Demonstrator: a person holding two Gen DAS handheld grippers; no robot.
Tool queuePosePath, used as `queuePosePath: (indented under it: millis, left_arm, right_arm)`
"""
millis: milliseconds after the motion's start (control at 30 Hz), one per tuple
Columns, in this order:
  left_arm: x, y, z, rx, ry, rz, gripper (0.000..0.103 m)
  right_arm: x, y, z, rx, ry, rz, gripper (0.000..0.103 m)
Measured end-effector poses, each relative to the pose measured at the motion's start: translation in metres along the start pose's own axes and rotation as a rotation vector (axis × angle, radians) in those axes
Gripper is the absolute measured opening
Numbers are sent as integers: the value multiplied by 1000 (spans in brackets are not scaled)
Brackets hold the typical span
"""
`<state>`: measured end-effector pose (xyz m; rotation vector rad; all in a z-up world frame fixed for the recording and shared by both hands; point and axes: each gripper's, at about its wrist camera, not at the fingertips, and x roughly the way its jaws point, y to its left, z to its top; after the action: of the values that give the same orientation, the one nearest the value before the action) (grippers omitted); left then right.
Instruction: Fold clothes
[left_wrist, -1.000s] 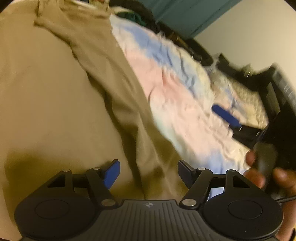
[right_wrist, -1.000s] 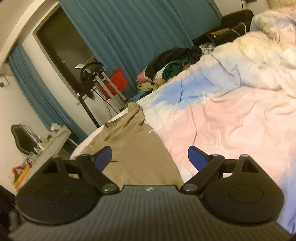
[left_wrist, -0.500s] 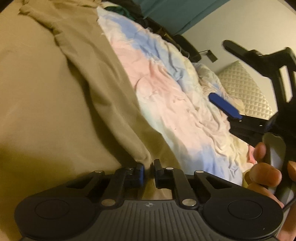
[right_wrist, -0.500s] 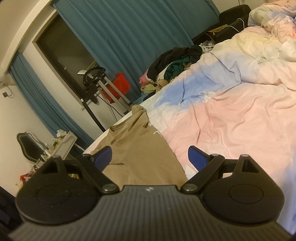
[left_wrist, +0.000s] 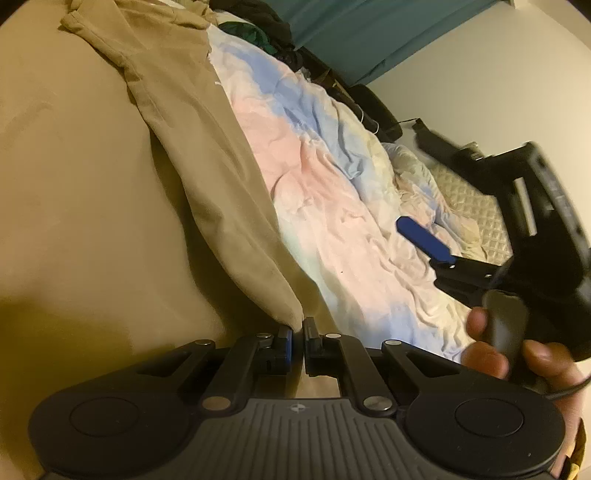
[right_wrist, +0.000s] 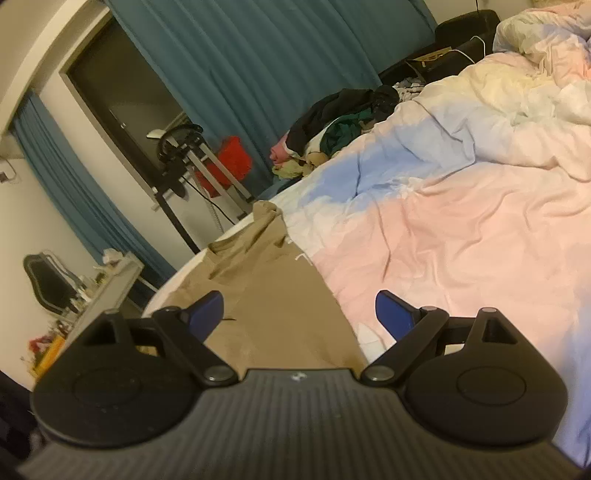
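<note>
Pinching the tip of a folded-over flap, the left claw (left_wrist: 297, 336) stands nearly closed on the tan shirt (left_wrist: 110, 206), likely to carry that edge across for a fold. Ahead and leftward the shirt spreads over the bed, beside the pastel duvet (left_wrist: 332, 206). Off to the right, the right claw (right_wrist: 299, 314) hovers wide and empty above the shirt's hem.

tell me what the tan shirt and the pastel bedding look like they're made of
Tan shirt: soft matte knit, probably cotton jersey; it drapes in limp folds, with a stitched sleeve hem. Pastel bedding: thin woven fabric, likely cotton, finely crinkled, no sheen, puffy like a filled duvet.
</note>
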<state>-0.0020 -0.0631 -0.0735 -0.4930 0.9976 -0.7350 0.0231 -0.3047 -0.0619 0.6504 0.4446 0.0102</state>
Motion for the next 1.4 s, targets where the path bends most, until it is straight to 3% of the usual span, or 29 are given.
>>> queuePosePath:
  millis: [600,767,967,1067,1167,1333,1400]
  left_arm:
    - [-79,35,13,-205,-8,-35,2]
    - [-90,49,9,-248,-24,-2,2]
    - [-75,56,7,-236,44,110,2]
    - [-69,56,7,-229,81,163,16]
    - [-73,55,18,-220,70,165,36]
    - [-59,81,80,-260,-48,247,72]
    - [-53,93,105,-276,-98,281,73]
  right_arm:
    - [4,-2,4,-9,47,9,90]
    - [4,1,3,-16,69,17,90]
    - [11,5,-6,-27,115,4,90]
    - [14,5,-9,-23,129,-3,91]
    - [16,8,-15,-39,138,-3,90]
    - [26,14,-22,-87,137,-20,90]
    - [33,17,-23,-98,133,-25,90]
